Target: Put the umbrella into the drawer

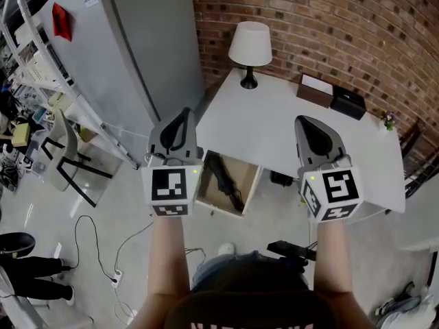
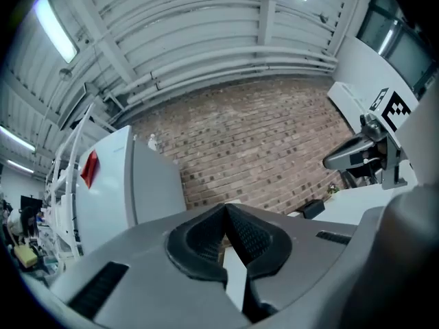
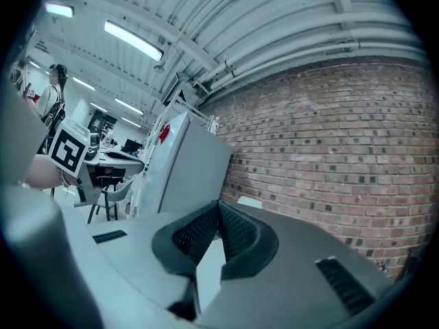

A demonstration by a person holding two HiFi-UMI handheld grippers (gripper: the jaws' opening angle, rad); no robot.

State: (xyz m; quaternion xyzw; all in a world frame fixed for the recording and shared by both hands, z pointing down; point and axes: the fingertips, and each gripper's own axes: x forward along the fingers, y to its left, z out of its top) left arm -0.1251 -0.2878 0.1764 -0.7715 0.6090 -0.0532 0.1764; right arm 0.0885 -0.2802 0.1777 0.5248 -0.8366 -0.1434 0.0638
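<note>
A black folded umbrella (image 1: 225, 177) lies inside the open wooden drawer (image 1: 252, 186) under the white table (image 1: 274, 129). Both grippers are held up high and point level toward the brick wall, away from the drawer. In the head view my left gripper (image 1: 181, 115) is at the left of the drawer, shut with nothing in it. Its black pads (image 2: 206, 238) meet at the tips (image 2: 225, 208). My right gripper (image 1: 307, 123) hangs over the table's front edge, also shut and empty, its pads (image 3: 195, 233) touching at the tips (image 3: 218, 204).
On the table stand a white lamp (image 1: 250, 46), a brown-and-white box (image 1: 314, 90) and a black box (image 1: 348, 103). A tall grey cabinet (image 1: 130, 46) stands left of the table, with a chair (image 1: 68, 157) nearby. Cables (image 1: 103, 252) trail on the floor.
</note>
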